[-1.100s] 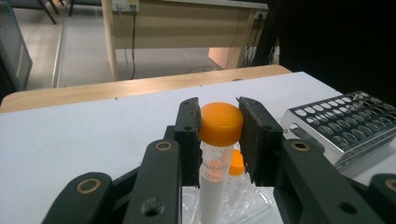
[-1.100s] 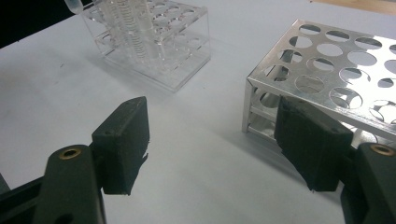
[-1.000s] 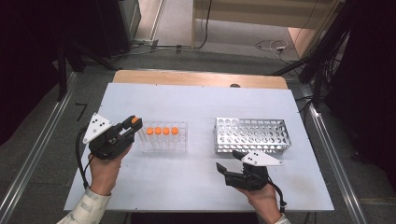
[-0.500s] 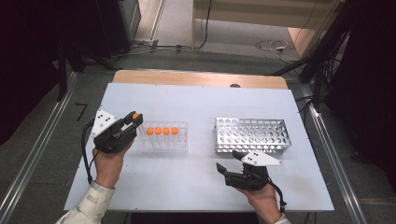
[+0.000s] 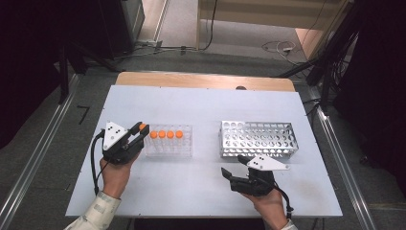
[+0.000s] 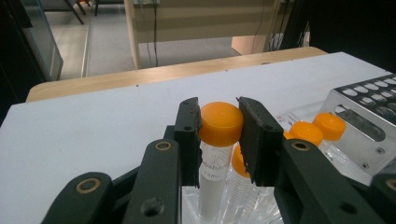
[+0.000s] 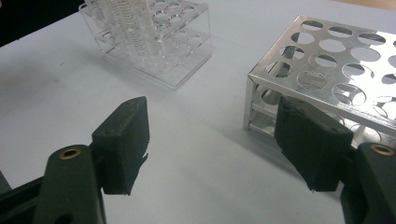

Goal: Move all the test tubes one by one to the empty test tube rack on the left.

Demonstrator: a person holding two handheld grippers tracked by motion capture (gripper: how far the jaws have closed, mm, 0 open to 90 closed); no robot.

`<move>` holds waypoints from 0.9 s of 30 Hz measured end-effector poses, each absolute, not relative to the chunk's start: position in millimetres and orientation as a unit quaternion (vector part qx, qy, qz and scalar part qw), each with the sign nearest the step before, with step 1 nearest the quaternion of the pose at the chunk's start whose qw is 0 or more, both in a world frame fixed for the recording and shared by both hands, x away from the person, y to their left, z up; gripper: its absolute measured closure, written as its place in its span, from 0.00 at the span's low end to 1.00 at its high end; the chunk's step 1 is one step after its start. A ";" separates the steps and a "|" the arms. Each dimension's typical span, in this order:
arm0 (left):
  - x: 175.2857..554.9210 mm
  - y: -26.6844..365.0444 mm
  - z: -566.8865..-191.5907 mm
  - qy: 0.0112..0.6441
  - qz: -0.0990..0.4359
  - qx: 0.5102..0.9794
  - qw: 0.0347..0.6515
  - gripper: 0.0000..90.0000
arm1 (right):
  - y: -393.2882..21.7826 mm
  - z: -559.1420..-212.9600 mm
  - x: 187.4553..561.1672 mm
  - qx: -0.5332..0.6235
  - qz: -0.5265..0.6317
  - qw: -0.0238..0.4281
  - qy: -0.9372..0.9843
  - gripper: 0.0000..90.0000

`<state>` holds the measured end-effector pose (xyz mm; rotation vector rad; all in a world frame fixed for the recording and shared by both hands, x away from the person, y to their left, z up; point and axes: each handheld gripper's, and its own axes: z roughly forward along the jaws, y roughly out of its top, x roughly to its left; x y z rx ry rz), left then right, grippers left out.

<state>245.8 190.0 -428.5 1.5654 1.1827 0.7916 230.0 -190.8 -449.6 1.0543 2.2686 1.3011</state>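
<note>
My left gripper (image 5: 142, 130) is shut on the orange cap of a clear tube (image 5: 142, 126), at the left end of a clear plastic rack (image 5: 186, 147). In the left gripper view both pads press the cap (image 6: 221, 123) from either side, and the tube hangs upright with its lower part down at the rack. Three more orange-capped tubes (image 5: 165, 134) stand in a row in that rack. My right gripper (image 5: 233, 166) rests on the table in front of the metal rack (image 5: 257, 139). It stands open (image 7: 212, 135) with nothing between its pads.
The metal rack (image 7: 336, 51) has many empty round holes and stands right of the clear rack (image 7: 177, 56). A white tabletop (image 5: 201, 105) carries both. A wooden strip (image 5: 201, 80) runs along its far edge, with dark floor and cables beyond.
My left gripper has sunk a little and shifted right with the tube, closer to the clear rack's left end. The right gripper has not moved.
</note>
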 end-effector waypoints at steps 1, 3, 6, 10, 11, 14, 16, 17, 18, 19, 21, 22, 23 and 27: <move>245.6 190.1 -430.1 0.487 0.326 0.646 0.489 0.77 | -190.7 -449.7 230.1 0.369 0.456 0.160 0.794 0.28; 245.6 190.0 -432.9 0.489 0.325 0.645 0.490 0.77 | -190.6 -450.0 230.1 0.370 0.455 0.160 0.794 0.28; 245.3 190.4 -434.7 0.490 0.324 0.646 0.488 0.76 | -190.5 -450.1 229.9 0.370 0.454 0.160 0.795 0.28; 244.4 191.8 -434.1 0.491 0.322 0.641 0.495 0.70 | -190.6 -450.1 229.9 0.370 0.454 0.160 0.795 0.28; 243.8 192.2 -433.6 0.490 0.322 0.641 0.495 0.70 | -190.7 -450.1 229.9 0.370 0.454 0.160 0.795 0.28; 242.4 192.2 -432.7 0.490 0.322 0.638 0.499 0.70 | -190.5 -450.0 229.8 0.370 0.454 0.160 0.795 0.28; 241.7 192.0 -432.3 0.489 0.320 0.638 0.502 0.69 | -190.3 -450.1 229.7 0.370 0.454 0.160 0.795 0.28; 241.3 191.9 -432.1 0.488 0.320 0.638 0.503 0.69 | -190.4 -450.1 229.7 0.370 0.454 0.160 0.795 0.28; 241.1 191.7 -431.9 0.488 0.320 0.637 0.503 0.69 | -190.4 -450.2 229.8 0.370 0.454 0.160 0.795 0.28; 240.9 191.4 -431.6 0.488 0.319 0.637 0.504 0.68 | -190.4 -450.2 229.8 0.370 0.454 0.160 0.795 0.28; 240.7 191.6 -431.2 0.489 0.314 0.636 0.508 0.67 | -190.4 -450.1 229.7 0.370 0.454 0.160 0.795 0.28; 240.6 191.7 -431.0 0.489 0.313 0.635 0.509 0.67 | -190.4 -450.1 229.7 0.369 0.455 0.161 0.794 0.28; 240.4 191.7 -430.8 0.490 0.313 0.633 0.511 0.66 | -190.5 -450.0 229.7 0.370 0.455 0.161 0.794 0.28; 239.3 192.7 -429.5 0.490 0.308 0.631 0.516 0.63 | -191.1 -449.7 229.7 0.371 0.454 0.160 0.794 0.28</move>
